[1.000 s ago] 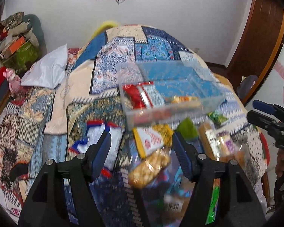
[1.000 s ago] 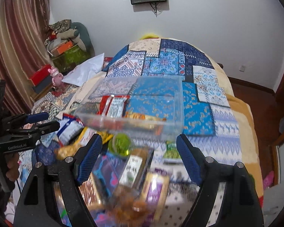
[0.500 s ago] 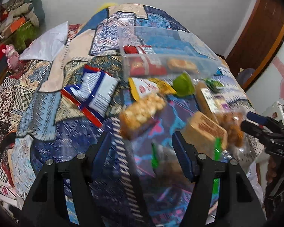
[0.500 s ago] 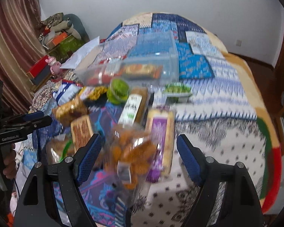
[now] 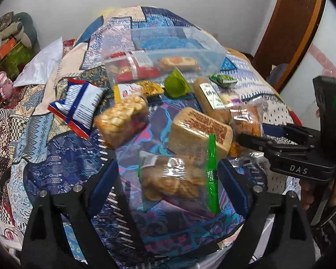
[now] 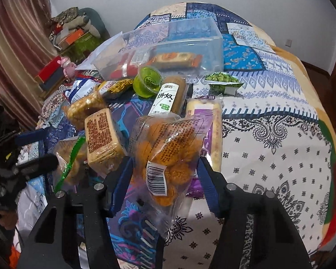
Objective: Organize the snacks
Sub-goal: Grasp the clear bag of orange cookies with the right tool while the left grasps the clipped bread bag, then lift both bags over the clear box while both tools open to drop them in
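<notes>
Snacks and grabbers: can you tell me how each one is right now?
Left gripper: open, around the green-striped cookie bag.
Right gripper: open, around the orange cookie bag.
Clear bin: open-topped, two packets inside.
Green cup: lidded, tipped over.
Blue-and-white chip bag: sealed, lying flat.

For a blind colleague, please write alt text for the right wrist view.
The open right gripper straddles a clear bag of orange snacks on a patterned bedspread. Behind it lie more snack packets and a clear plastic box that holds two packets.
</notes>
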`<state>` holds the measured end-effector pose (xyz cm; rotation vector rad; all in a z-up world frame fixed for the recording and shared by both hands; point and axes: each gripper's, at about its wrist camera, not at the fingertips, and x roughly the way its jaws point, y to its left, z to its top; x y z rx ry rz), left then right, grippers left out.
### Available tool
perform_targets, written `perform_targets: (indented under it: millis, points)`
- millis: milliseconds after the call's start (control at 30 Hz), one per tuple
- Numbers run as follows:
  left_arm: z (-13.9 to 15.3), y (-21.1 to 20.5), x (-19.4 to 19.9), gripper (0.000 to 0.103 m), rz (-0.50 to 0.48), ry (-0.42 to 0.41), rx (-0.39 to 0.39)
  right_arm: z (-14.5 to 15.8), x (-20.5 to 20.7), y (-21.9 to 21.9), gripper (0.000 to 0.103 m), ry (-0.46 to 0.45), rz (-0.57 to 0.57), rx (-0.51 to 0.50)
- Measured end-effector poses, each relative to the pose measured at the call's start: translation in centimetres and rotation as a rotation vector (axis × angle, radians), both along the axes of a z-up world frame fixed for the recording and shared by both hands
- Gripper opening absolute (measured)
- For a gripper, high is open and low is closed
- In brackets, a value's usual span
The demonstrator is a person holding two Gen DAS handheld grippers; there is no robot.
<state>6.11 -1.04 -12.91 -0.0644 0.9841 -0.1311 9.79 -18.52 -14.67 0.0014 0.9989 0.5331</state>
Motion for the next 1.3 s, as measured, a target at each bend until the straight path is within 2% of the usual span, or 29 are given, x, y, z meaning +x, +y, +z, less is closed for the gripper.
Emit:
perform_targets:
  millis: [167, 333, 433, 500, 533, 767, 1000, 1300]
  points:
    - [-1.4, -0.5, 0.6, 0.091, -0.008, 0.041, -0.009, -0.2, 0.2, -0.4, 0.048, 0.007, 0.001, 0.022]
    - [-3.2, -0.7, 1.2, 0.091, -0.003, 0.089, 0.004, -0.1, 0.1, -0.7, 0.046, 0.005, -0.004, 0.036]
    - [-3.7, -0.2, 1.3, 0.09, 0.013, 0.08, -0.03, 0.0, 0.0, -0.8, 0.045, 0.0, -0.008, 0.041]
    - [-3.6, 0.0, 1.3, 0.081, 0.013, 0.068, -0.052, 0.1, 0.0, -0.9, 0.044, -0.002, -0.012, 0.045]
    - [-3.4, 0.0, 1.3, 0.08, 0.01, 0.063, -0.048, 0.2, -0.1, -1.0, 0.043, -0.004, -0.014, 0.046]
    - [-2.4, -0.4, 0.7, 0.074, -0.025, 0.021, -0.024, 1.3, -0.2, -1.7, 0.043, -0.027, -0.026, 0.059]
    - [0.2, 0.7, 0.9, 0.074, -0.001, -0.037, -0.041, 3.2, 0.0, -2.2, 0.043, -0.066, -0.04, 0.073]
    - [4.1, 2.4, 3.1, 0.074, 0.038, -0.122, -0.068, 6.0, 1.1, -1.3, 0.043, -0.142, -0.031, 0.078]
